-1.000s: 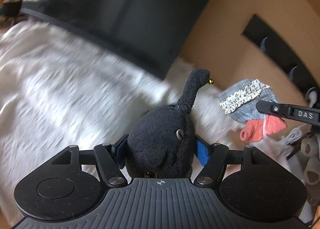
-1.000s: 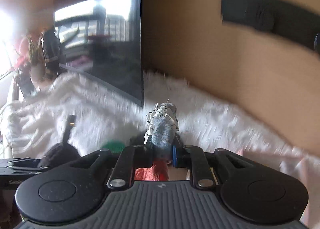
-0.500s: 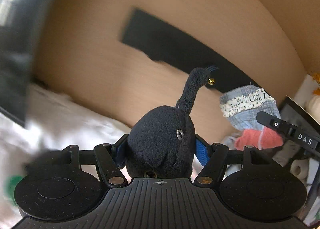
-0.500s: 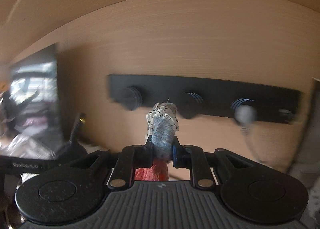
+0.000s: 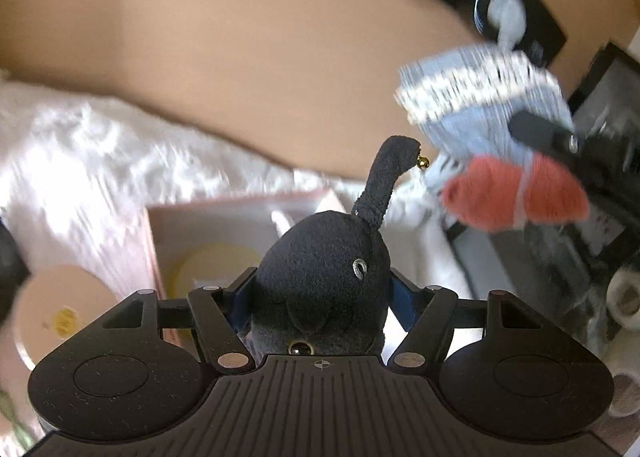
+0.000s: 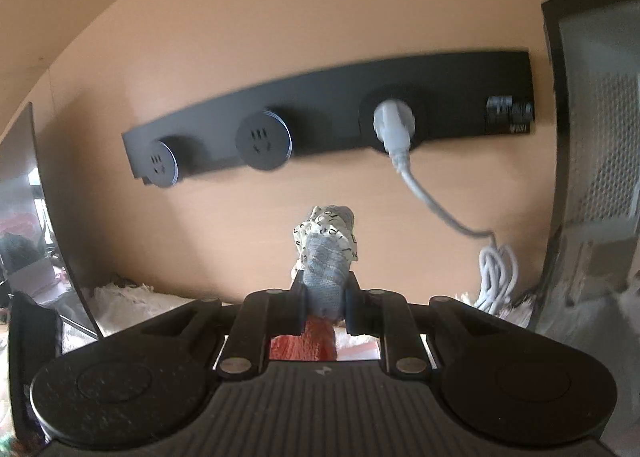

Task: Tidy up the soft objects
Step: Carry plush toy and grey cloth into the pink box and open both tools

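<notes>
My left gripper (image 5: 320, 297) is shut on a black plush toy (image 5: 324, 285) with a thin tail and a small gold bell, held in the air. My right gripper (image 6: 324, 297) is shut on a blue checked cloth toy (image 6: 328, 257) with a lettered trim and a red lower part. That toy also shows in the left wrist view (image 5: 488, 137), up and to the right of the black plush, with a right gripper finger (image 5: 536, 129) across it. Below the left gripper lies an open pink box (image 5: 216, 229) with a pale yellow round thing inside.
A white fluffy blanket (image 5: 100, 161) covers the surface. A wooden wall carries a black socket strip (image 6: 320, 129) with a white plug and coiled cable (image 6: 496, 265). A round pale lid (image 5: 60, 313) lies left of the box. A dark monitor (image 6: 24, 217) stands left, a grey case (image 6: 592, 177) right.
Both grippers swung right with their toys, away from the monitor and toward the socket strip. The left view tilted down, so the pink box came into view. Both grips are unchanged.
</notes>
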